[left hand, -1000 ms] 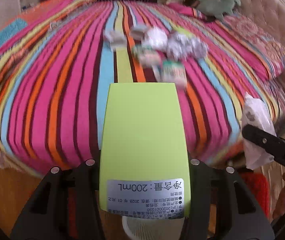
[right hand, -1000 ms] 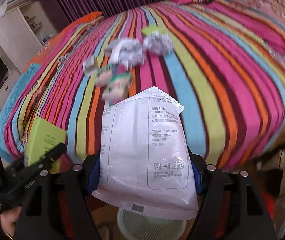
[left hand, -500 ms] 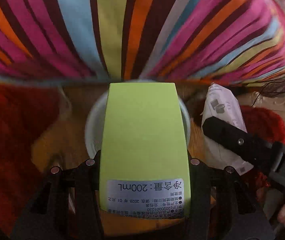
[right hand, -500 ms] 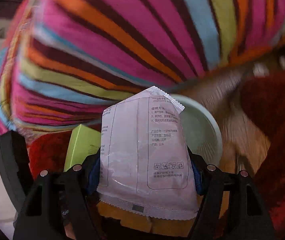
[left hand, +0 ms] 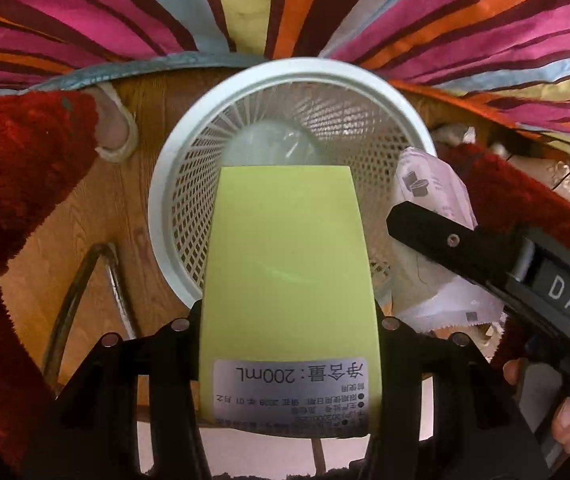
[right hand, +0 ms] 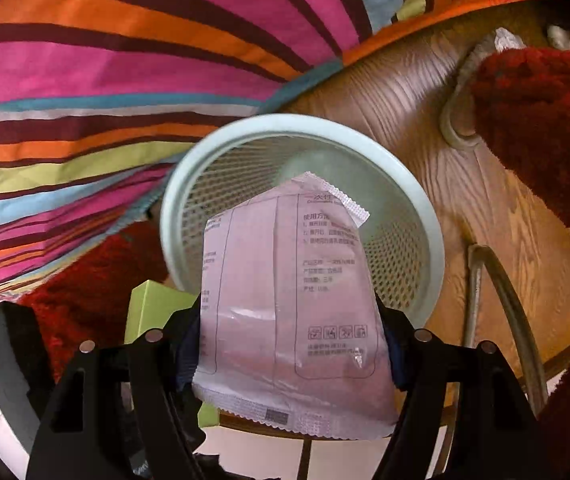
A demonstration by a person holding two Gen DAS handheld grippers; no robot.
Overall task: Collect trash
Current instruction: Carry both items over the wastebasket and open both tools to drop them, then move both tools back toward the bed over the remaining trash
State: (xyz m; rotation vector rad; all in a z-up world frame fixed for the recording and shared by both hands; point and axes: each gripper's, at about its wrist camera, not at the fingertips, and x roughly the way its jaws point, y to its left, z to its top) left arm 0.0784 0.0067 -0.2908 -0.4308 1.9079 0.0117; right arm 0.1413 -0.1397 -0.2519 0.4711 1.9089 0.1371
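My left gripper [left hand: 287, 322] is shut on a lime-green box [left hand: 285, 264] with a 200mL label and holds it over the near rim of a white mesh wastebasket [left hand: 189, 152] on the floor. My right gripper [right hand: 289, 312] is shut on a white printed plastic packet [right hand: 285, 296] held above the same basket [right hand: 417, 196]. The right gripper and its packet [left hand: 433, 192] show at the right of the left wrist view. The green box [right hand: 149, 304] shows at lower left of the right wrist view. A clear plastic piece [left hand: 273, 148] lies inside the basket.
The striped bedspread [left hand: 133, 20] hangs just behind the basket. Red shaggy rugs [left hand: 9, 168] lie on both sides on the wooden floor [right hand: 401, 92]. A curved metal tube [left hand: 81, 288] runs beside the basket.
Both grippers swung down from facing the bed top to the floor, closing in on the wastebasket. The box and the packet stay gripped and now hang over the basket.
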